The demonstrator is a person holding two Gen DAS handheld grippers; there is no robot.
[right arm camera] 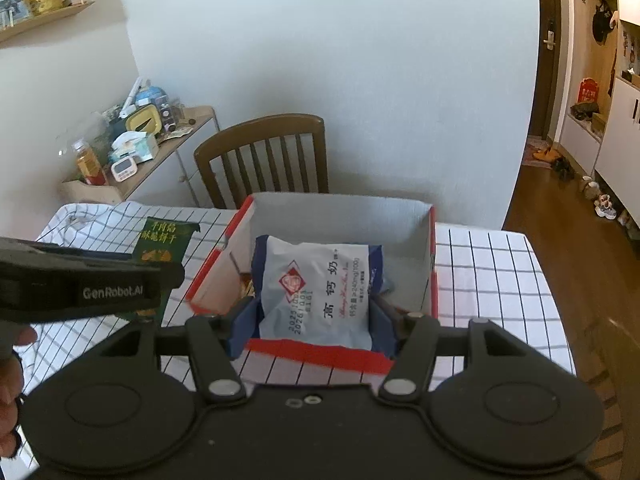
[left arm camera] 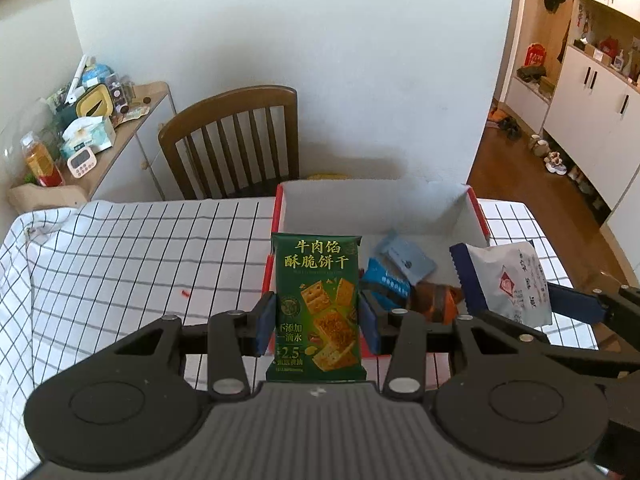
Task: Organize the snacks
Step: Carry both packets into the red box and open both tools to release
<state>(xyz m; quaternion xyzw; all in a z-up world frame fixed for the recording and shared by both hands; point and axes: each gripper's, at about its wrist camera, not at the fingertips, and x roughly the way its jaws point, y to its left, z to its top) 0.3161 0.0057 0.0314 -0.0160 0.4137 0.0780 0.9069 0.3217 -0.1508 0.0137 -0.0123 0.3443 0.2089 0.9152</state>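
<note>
My left gripper (left arm camera: 316,322) is shut on a green cracker packet (left arm camera: 317,280), held upright above the checked tablecloth just left of the red-and-white cardboard box (left arm camera: 280,208). My right gripper (right arm camera: 310,320) is shut on a white and blue milk snack bag (right arm camera: 316,288), held over the front part of the same box (right arm camera: 432,248). In the left wrist view that bag (left arm camera: 508,280) and the right gripper's blue pad show at the right. The green packet (right arm camera: 164,240) also shows at the left of the right wrist view. Blue packets (left arm camera: 400,268) and an orange-brown packet (left arm camera: 438,300) lie inside the box.
A wooden chair (left arm camera: 236,140) stands behind the table (left arm camera: 120,248) against the white wall. A side cabinet (left arm camera: 132,128) at the left carries bottles, tissues and a timer. A small red scrap (left arm camera: 185,293) lies on the cloth. A hand (right arm camera: 12,380) shows at the left edge.
</note>
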